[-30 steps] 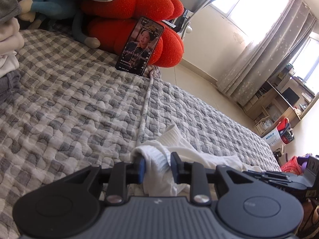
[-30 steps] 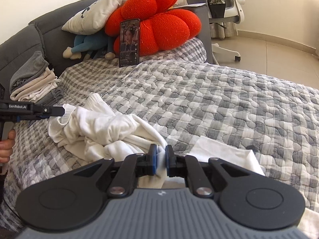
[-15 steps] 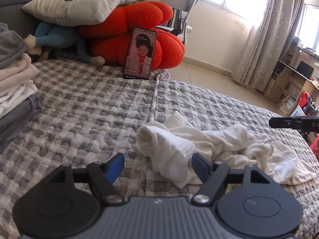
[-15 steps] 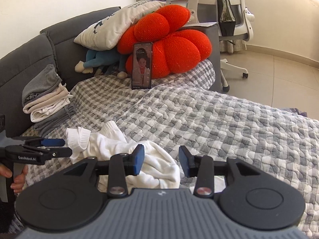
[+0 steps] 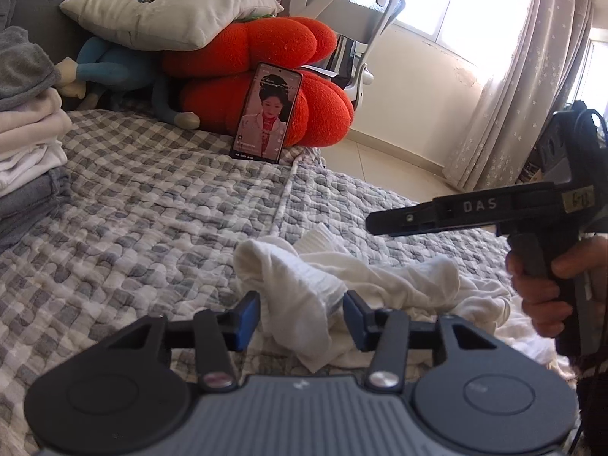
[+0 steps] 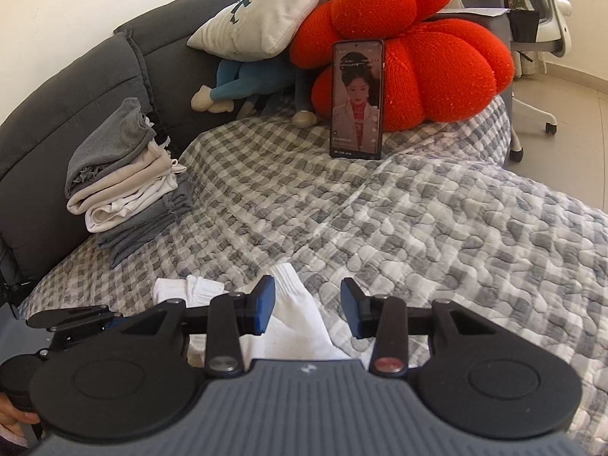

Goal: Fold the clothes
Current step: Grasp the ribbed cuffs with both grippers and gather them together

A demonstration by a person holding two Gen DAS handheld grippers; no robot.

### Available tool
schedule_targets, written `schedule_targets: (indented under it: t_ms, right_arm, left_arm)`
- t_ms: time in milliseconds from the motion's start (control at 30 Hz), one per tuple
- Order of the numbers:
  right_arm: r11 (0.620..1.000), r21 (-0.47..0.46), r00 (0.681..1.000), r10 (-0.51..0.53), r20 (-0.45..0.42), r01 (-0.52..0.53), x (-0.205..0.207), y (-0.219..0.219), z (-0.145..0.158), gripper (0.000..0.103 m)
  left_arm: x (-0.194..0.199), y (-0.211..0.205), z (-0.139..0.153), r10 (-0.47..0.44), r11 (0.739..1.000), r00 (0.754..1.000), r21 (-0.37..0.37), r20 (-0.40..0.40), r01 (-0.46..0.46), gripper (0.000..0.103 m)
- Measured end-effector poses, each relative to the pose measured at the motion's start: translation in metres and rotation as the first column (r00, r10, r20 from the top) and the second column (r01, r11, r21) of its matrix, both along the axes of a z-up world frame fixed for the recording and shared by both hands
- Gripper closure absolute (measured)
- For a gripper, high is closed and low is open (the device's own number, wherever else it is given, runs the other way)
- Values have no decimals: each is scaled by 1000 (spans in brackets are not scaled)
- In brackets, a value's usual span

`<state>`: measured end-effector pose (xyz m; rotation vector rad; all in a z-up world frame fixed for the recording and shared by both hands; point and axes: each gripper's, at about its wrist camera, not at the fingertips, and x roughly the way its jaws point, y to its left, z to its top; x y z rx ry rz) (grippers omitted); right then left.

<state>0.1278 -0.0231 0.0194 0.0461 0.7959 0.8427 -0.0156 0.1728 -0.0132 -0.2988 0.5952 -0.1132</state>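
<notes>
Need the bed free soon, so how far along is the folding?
Done: a folded stack sits by the sofa back. In hand: one crumpled white garment on the checked quilt. The left tongs are closing around its bunched end, pads not yet pressing; the right tongs stand open over its edge. Left: spreading and folding it, then stacking.

Ahead of the claw stretched a grey-and-white checked quilted bedspread (image 5: 133,220), backed by a dark grey upholstered headboard (image 6: 57,121). Beyond to the right, pale floor tiles (image 5: 383,159), a white swivel office chair (image 6: 539,38) and sunlit windows behind pale star-patterned curtains (image 5: 513,87).
</notes>
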Motion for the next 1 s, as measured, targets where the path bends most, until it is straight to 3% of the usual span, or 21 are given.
schedule_targets:
  t_ms: [100, 167, 467, 633, 833, 1000]
  right_arm:
    - [1000, 23, 999, 7, -40, -6, 11, 13, -13, 61]
    - [1000, 25, 999, 7, -50, -6, 13, 20, -21, 61]
    - [999, 41, 1000, 3, -27, -2, 8, 22, -38, 61]
    - [999, 25, 999, 22, 28, -23, -2, 25, -41, 59]
    - [999, -17, 995, 32, 98, -30, -13, 32, -42, 68]
    - [1000, -6, 995, 13, 94, -12, -11, 29, -42, 81]
  left_arm:
    - [2, 0, -3, 14, 999, 1000, -39, 26, -13, 88]
    - [-2, 0, -5, 38, 999, 999, -30, 37, -37, 94]
    - [-18, 18, -17, 156, 986, 988, -61, 4, -155, 97]
    - [-23, 22, -22, 179, 982, 983, -53, -27, -181, 96]
    - [-31, 26, -23, 194, 977, 980, -85, -39, -196, 91]
    - [-38, 21, -10, 182, 980, 983, -83, -13, -182, 62]
